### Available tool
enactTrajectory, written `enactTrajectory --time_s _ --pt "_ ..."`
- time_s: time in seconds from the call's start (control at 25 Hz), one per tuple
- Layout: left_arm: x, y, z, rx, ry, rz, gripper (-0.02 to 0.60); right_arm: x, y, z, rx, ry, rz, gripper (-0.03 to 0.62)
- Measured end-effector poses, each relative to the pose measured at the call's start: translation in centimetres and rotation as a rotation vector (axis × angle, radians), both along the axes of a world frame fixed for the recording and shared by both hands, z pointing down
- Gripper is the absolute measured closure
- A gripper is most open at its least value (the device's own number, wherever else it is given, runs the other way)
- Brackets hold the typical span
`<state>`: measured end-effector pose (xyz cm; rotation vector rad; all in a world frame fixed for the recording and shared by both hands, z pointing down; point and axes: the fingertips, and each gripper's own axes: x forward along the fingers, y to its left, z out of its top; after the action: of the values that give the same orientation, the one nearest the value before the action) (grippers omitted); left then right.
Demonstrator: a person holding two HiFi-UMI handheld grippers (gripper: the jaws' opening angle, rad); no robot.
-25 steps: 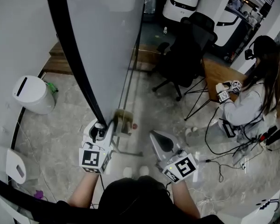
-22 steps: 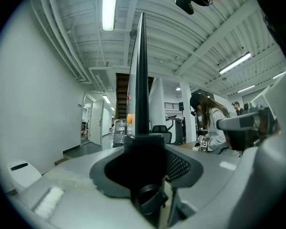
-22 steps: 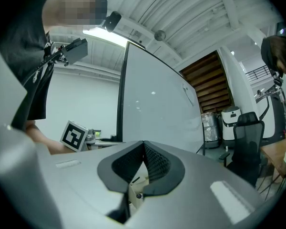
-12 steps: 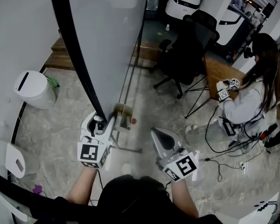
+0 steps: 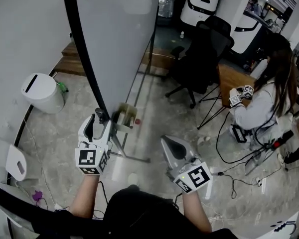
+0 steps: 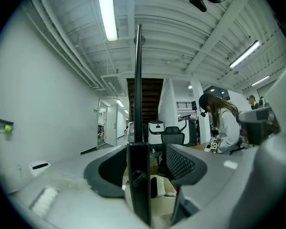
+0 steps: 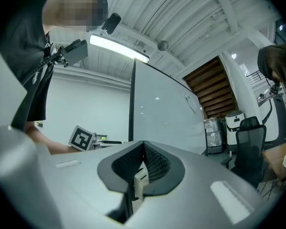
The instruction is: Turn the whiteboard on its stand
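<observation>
The whiteboard [image 5: 114, 44] is a tall pale panel with a black frame, standing edge-on on its wheeled stand [image 5: 132, 156]. My left gripper [image 5: 98, 119] is at the frame's lower corner. In the left gripper view the black frame edge [image 6: 138, 80] stands upright between the jaws of my left gripper [image 6: 150, 151]. The jaws are opening, and a gap shows between the frame and the right pad. My right gripper [image 5: 165, 142] hangs shut and empty to the right of the stand, apart from the board. In its own view my right gripper [image 7: 144, 144] points up at the board face [image 7: 167, 113].
A small tray [image 5: 124, 121] with a red-capped item sits at the board's foot. A white bin [image 5: 42, 93] stands left by the wall. To the right are a black office chair [image 5: 199, 59], a wooden desk [image 5: 234, 81], a seated person [image 5: 261, 103] and floor cables [image 5: 239, 153].
My left gripper's jaws have spread off the board's frame corner, and the gripper has drawn back a little toward me. The right gripper has stayed put.
</observation>
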<state>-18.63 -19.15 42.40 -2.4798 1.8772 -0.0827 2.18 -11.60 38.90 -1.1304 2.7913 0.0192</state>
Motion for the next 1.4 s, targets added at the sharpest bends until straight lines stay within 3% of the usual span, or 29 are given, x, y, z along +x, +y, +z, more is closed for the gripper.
enactTrajectory --time_s 0.32,0.4,0.48,0.56,1.08,1.4 --pt "3.5 5.9 -0.3 0.015 0.009 0.01 0.349 2.3 4.9 0.0 0.011 -0.006 -0.026 0.585" --pt "4.7 7.4 -0.2 0.019 0.014 0.027 0.39 2.6 6.1 0.4 0.012 -0.002 -0.029 0.586" --pt "5.7 9.0 -0.1 0.022 0.022 0.038 0.499 2.8 7.3 0.8 0.011 0.007 -0.031 0.585" --pt "6.7 10.5 0.0 0.023 0.032 0.047 0.555 3.1 8.6 1.1 0.001 0.012 -0.039 0.586" --pt "11.8 18.6 -0.5 0.019 0.05 0.085 0.578 6.2 15.4 0.7 0.014 0.011 -0.025 0.586" --pt "13.6 21.0 -0.9 0.022 0.053 0.087 0.578 7.6 17.4 0.5 0.022 0.014 -0.023 0.586"
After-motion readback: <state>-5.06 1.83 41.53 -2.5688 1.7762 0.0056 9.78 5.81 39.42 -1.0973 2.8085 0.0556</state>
